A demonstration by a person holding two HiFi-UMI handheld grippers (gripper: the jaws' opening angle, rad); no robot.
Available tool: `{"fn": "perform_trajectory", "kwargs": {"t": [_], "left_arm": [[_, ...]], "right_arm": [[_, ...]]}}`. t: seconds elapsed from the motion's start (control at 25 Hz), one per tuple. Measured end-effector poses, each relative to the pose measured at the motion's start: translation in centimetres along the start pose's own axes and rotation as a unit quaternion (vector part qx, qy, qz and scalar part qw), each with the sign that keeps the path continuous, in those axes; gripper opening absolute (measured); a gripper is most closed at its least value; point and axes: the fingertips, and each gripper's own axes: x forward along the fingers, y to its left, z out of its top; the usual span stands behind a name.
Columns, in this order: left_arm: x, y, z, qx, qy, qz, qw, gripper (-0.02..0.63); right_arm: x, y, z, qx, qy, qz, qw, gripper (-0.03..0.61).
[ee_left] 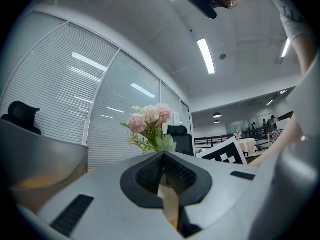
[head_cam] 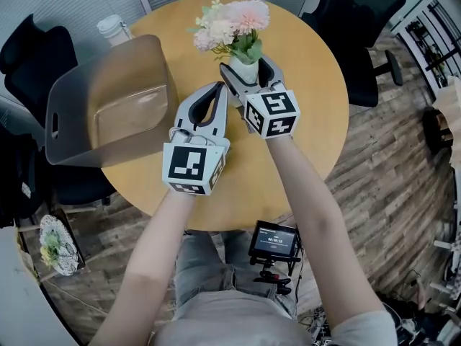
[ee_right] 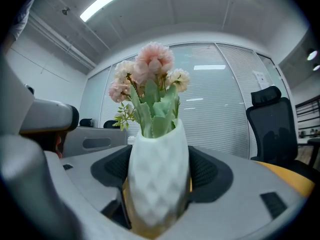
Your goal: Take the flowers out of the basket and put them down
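The flowers [head_cam: 232,26], pink and cream blooms with green leaves, stand upright in a white faceted vase [ee_right: 158,174], out of the basket [head_cam: 75,92] and over the middle of the round wooden surface [head_cam: 313,85]. The right hand-held gripper [head_cam: 250,72] clamps the vase's body, jaws set wide around it. I cannot tell whether its base has touched down. To finish well, I judge the vase should go straight down, upright, and the jaws part only once it sits flat. They should then draw back level so no pad drags it. The left hand-held gripper [ee_left: 163,156], closed on nothing, is just beside and best kept clear of the stems.
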Motion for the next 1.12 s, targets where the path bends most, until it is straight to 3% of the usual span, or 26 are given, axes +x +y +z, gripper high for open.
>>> {"fn": "perform_trajectory", "kwargs": {"t": [0.88,1.12], "left_arm": [[1.1,1.6,-5.7,-0.009,0.029,-0.002,0.9996,0.003],[1.0,1.3,-6.8,-0.008,0.034,-0.002,0.9994,0.003]], "right_arm": [[1.1,-1.1,-4.4,0.011,-0.030,-0.018,0.999,0.360],[0.4,-0.2,-4.7,-0.024,-0.034,-0.006,0.999,0.360]]}}
